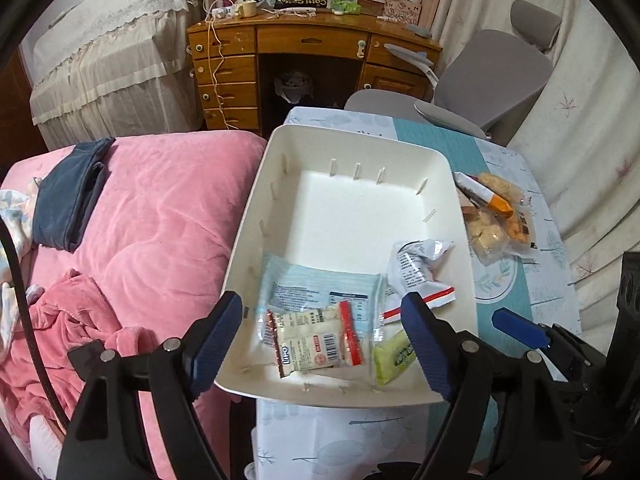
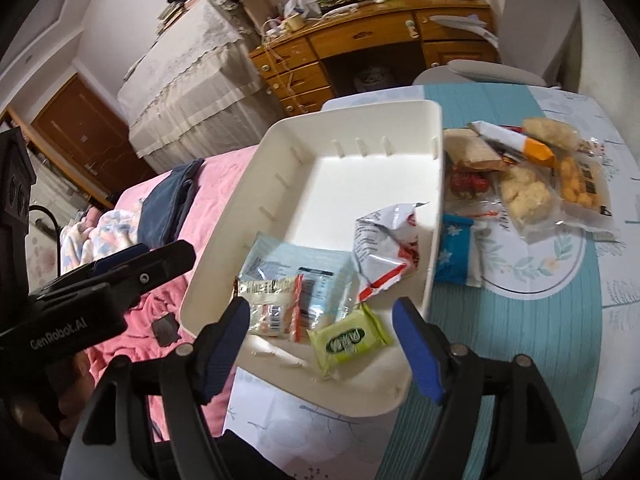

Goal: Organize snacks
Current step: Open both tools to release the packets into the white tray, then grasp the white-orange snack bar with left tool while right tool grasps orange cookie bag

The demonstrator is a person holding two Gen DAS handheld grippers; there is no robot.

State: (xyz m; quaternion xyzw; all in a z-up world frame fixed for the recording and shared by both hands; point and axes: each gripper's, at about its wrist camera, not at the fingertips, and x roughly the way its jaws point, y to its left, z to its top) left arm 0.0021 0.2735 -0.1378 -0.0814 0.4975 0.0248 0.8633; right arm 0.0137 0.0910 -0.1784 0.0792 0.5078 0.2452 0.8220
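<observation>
A white bin (image 2: 436, 168) and loose snack packets (image 2: 532, 184) rest on the leaf-patterned worktop (image 2: 560, 320), beyond the right tool (image 2: 326, 344).

Open left gripper (image 1: 320, 344) over white bin (image 1: 440, 160) (snack packets (image 1: 316, 336) inside)

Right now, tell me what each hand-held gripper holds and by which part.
Nothing is held. The left hand-held gripper and right hand-held gripper both stand open above the white plastic bin of snack packets.
</observation>
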